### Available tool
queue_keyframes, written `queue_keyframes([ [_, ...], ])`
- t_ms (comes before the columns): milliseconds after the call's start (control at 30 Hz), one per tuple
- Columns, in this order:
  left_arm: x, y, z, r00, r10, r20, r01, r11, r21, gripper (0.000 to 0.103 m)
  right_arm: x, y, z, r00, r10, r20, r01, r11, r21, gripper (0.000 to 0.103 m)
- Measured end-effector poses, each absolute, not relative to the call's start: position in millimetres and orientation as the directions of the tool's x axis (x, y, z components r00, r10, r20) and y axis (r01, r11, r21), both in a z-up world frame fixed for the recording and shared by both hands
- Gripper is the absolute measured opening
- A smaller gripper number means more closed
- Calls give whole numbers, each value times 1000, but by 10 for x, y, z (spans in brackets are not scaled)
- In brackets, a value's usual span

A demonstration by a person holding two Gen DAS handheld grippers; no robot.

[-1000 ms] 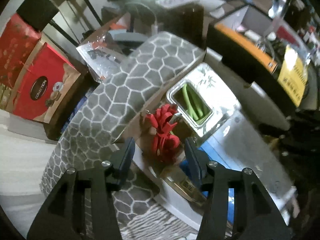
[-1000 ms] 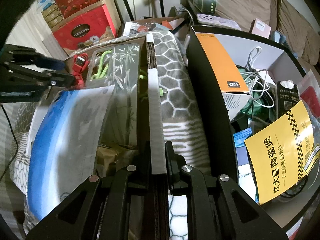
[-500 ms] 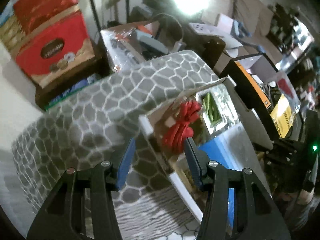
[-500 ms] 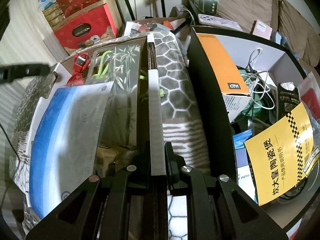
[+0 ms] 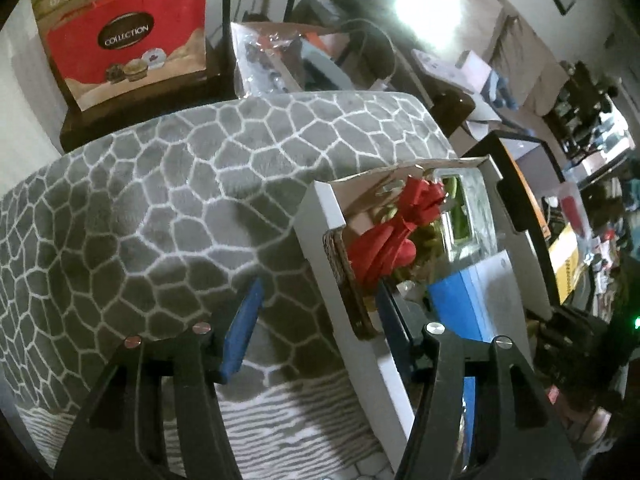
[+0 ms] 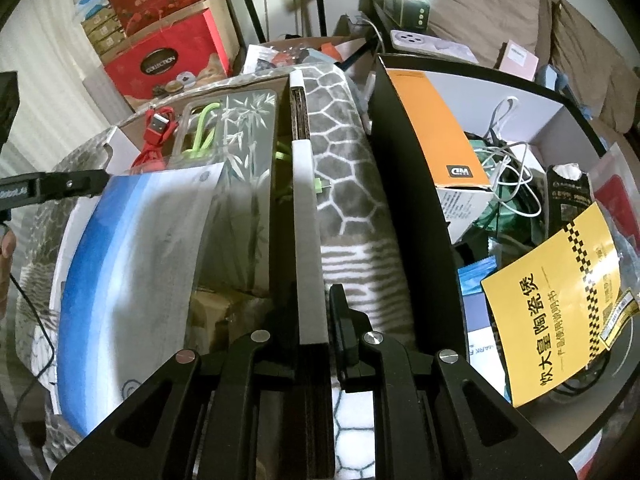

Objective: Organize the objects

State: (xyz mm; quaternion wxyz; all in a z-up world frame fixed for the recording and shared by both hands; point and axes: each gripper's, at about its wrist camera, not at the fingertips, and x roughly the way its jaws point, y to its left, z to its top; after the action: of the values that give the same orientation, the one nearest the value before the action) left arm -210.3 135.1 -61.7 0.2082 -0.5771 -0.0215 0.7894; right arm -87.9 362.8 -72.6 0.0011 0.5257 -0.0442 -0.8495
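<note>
A white cardboard box (image 5: 316,228) lies on a grey honeycomb blanket (image 5: 140,200). It holds a red USB cable (image 5: 384,236), a green cable (image 6: 202,132), a clear bamboo-print phone case (image 6: 244,132) and a blue-and-white sheet (image 6: 132,256). My left gripper (image 5: 316,320) straddles the box's left wall. Its jaws are opening and the blue pads (image 5: 240,320) stand clear of the wall, one over the blanket and one inside next to the red cable. My right gripper (image 6: 312,312) is shut on the box's right wall (image 6: 306,220).
A black bin (image 6: 408,184) stands close on the right, with an orange WD box (image 6: 436,128), white cables (image 6: 508,168) and a yellow leaflet (image 6: 560,308). Red gift boxes (image 5: 128,36) are stacked behind the blanket. A person's hand (image 6: 6,248) shows at the left edge.
My left gripper has rolled and shifted off the red cable to the box's left wall, and its jaws are a little wider. The right gripper keeps its grip and has not moved.
</note>
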Motion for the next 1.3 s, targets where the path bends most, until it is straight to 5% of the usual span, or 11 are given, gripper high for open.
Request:
queue_keyframes([
  [200, -2134, 1274, -511, -271, 357, -894, -279, -918, -283, 55, -819, 3647, -661, -451, -38, -892, -60, -996, 73, 17],
  [467, -2226, 1301, -81, -378, 341, -861, -348, -914, -210, 80, -332, 3683, -295, -541, 4, -841, -85, -995, 51, 38],
  [733, -2484, 1681, -49, -399, 301, -866, -452, -886, -100, 86, 358, 3746, -76, -575, -117, -809, -110, -970, 218, 42],
  [1067, -2775, 2046, -161, -345, 355, -869, -534, -836, -129, 86, 539, 3386, -337, -498, -409, -765, -51, -867, 496, 39],
  [1300, -2899, 2165, -263, -314, 354, -881, -548, -825, -136, 86, 306, 3282, -512, -508, -436, -743, -103, -826, 555, 17],
])
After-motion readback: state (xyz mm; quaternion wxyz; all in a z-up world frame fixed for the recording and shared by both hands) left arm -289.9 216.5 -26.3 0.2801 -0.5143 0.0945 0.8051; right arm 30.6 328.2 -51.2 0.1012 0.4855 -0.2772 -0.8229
